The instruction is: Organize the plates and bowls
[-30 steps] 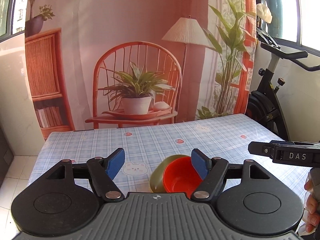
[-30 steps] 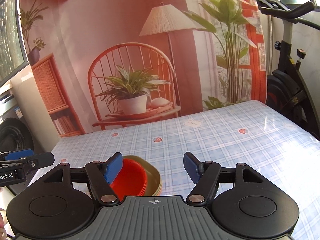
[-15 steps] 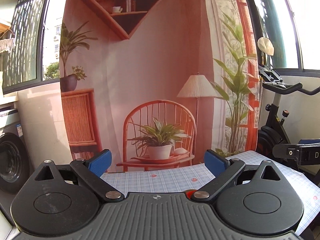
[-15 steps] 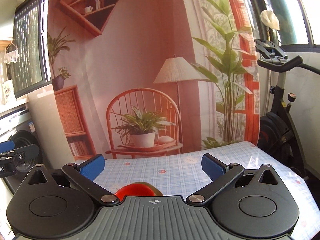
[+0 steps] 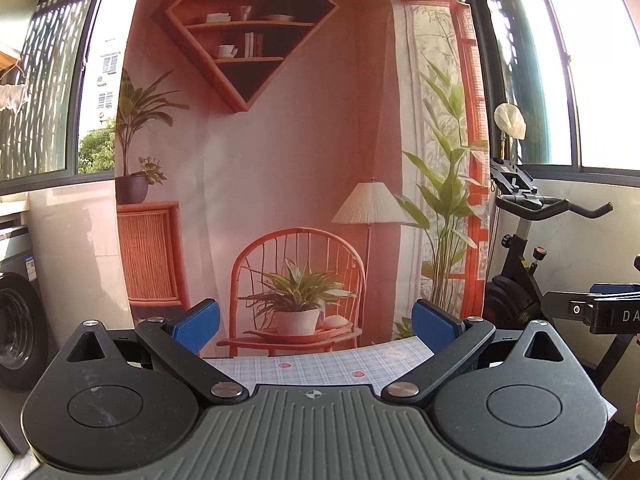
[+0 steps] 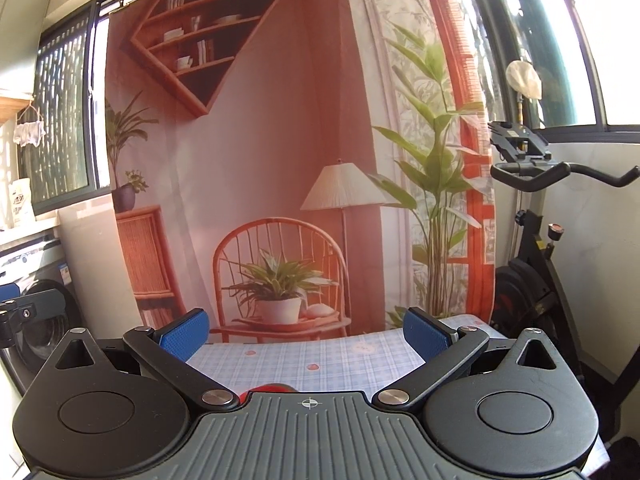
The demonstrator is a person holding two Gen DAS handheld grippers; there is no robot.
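Left gripper (image 5: 316, 326): jaws spread wide, nothing between blue pads; aimed over table (image 5: 320, 364) at printed backdrop (image 5: 280, 160).

Red bowl (image 6: 272, 387): sliver showing above right gripper's body, resting on checked cloth, untouched.

Right gripper (image 6: 306, 332): jaws fully apart, empty. Likely both tools clear of dishes because stacking is done.

Exercise bike (image 6: 532, 248) far right, beside table.

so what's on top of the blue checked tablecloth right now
In the right wrist view, only a sliver of a red bowl shows on the blue checked tablecloth, peeking over the claw body. Anything nearer is covered by that body.
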